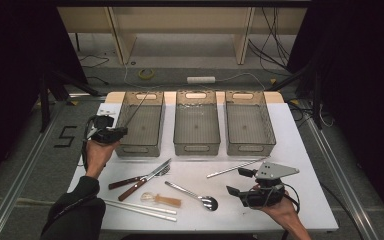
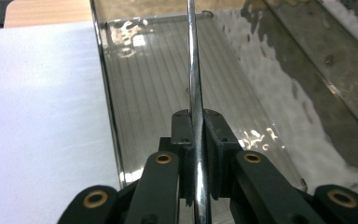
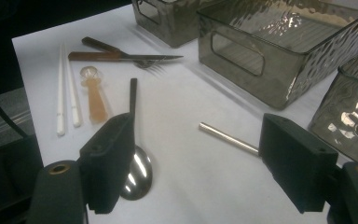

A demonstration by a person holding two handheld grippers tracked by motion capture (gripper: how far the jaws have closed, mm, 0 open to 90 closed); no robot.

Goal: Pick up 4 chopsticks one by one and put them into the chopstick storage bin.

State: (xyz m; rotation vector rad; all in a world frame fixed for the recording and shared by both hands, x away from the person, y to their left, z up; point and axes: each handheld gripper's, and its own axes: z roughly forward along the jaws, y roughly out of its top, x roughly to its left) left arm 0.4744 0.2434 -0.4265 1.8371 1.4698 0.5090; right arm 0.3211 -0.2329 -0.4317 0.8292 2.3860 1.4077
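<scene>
Here, at the table's [image 1: 300, 150] left edge, the left gripper [image 1: 122, 131] is clamped tight on a metal chopstick [image 2: 195, 84], which slants up over the left bin [image 1: 141, 127] of 3. On the table in front lie 2 white chopsticks [image 1: 140, 209], a knife [image 1: 142, 181], a fork [image 1: 135, 179], an amber spoon [image 1: 162, 200] and a steel spoon [image 1: 192, 194]. A second metal chopstick [image 1: 236, 167] lies just beyond the right gripper [image 1: 240, 181], whose jaws stand wide apart, holding nothing.
</scene>
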